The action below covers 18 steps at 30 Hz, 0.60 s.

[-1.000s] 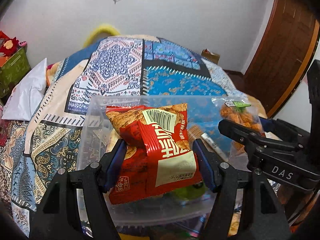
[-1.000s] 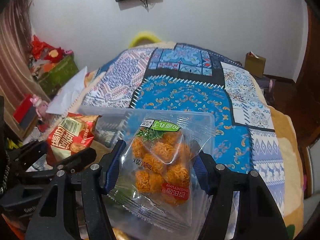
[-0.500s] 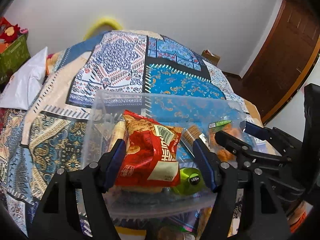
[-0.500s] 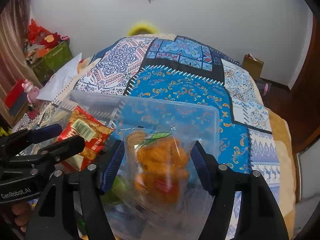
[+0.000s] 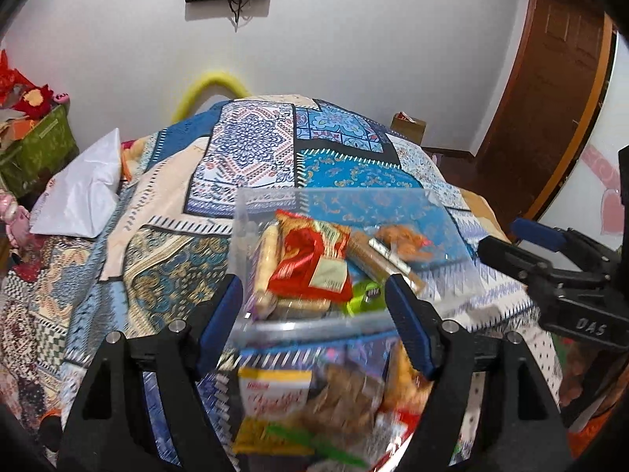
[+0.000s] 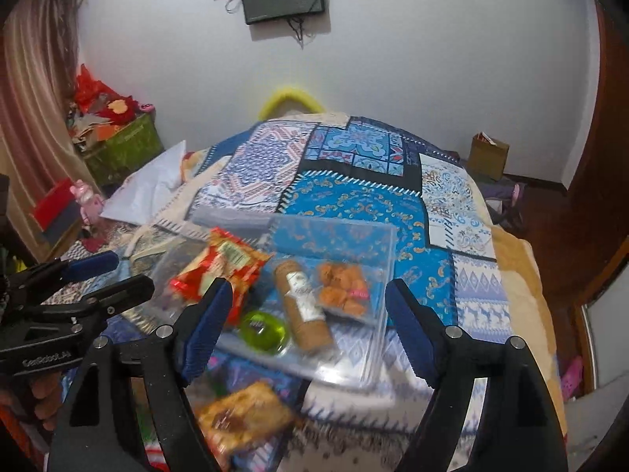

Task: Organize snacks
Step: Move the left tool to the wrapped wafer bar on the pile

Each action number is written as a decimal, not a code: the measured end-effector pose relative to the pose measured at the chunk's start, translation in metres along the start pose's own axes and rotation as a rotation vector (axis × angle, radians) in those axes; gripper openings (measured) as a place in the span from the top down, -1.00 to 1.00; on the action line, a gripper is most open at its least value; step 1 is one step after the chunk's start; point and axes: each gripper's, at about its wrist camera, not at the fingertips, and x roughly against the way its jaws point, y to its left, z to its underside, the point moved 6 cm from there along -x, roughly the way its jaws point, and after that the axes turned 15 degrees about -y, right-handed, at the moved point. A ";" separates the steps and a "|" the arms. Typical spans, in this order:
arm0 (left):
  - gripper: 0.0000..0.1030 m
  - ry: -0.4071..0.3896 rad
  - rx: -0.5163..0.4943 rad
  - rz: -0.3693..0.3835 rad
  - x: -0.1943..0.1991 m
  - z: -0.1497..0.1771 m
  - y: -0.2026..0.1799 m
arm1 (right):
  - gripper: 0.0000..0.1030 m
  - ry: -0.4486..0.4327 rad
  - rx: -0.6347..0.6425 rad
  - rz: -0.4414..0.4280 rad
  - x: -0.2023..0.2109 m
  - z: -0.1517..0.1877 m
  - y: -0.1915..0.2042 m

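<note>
Both grippers (image 5: 314,326) (image 6: 304,326) (jaws wide) behind snack-filled bin (image 6: 377,354)

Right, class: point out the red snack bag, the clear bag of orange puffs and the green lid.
red snack bag (image 5: 310,271), left wrist view, bag's red middle.
clear bag of orange puffs (image 6: 343,289), right wrist view, the puffs inside.
green lid (image 6: 262,329), right wrist view, its top.

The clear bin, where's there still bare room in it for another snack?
In the bin, the far strip behind the orange puff bag is bare, as is the near right corner beside the brown tube. The left half is crowded: red bag, green cup.
</note>
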 end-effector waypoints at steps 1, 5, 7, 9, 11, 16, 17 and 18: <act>-0.45 0.001 -0.004 -0.004 0.006 0.004 0.001 | -0.51 -0.002 0.000 -0.004 0.005 0.002 0.002; -0.47 0.022 -0.017 -0.012 0.027 0.024 0.004 | -0.51 0.001 0.013 -0.010 0.023 0.015 0.011; -0.47 0.038 -0.021 -0.020 0.037 0.037 0.007 | -0.51 0.012 0.018 -0.013 0.031 0.026 0.016; -0.47 0.055 -0.019 -0.024 0.044 0.049 0.009 | -0.51 0.030 0.019 -0.016 0.036 0.038 0.019; -0.47 0.079 -0.012 -0.027 0.052 0.064 0.012 | -0.51 0.056 0.012 -0.024 0.040 0.053 0.022; -0.47 0.128 0.010 -0.018 0.066 0.098 0.010 | -0.51 0.112 -0.013 -0.040 0.051 0.086 0.028; -0.47 0.138 0.012 -0.015 0.069 0.105 0.008 | -0.51 0.123 -0.015 -0.042 0.053 0.092 0.029; -0.47 0.144 0.013 -0.013 0.071 0.109 0.007 | -0.51 0.134 -0.018 -0.043 0.054 0.098 0.030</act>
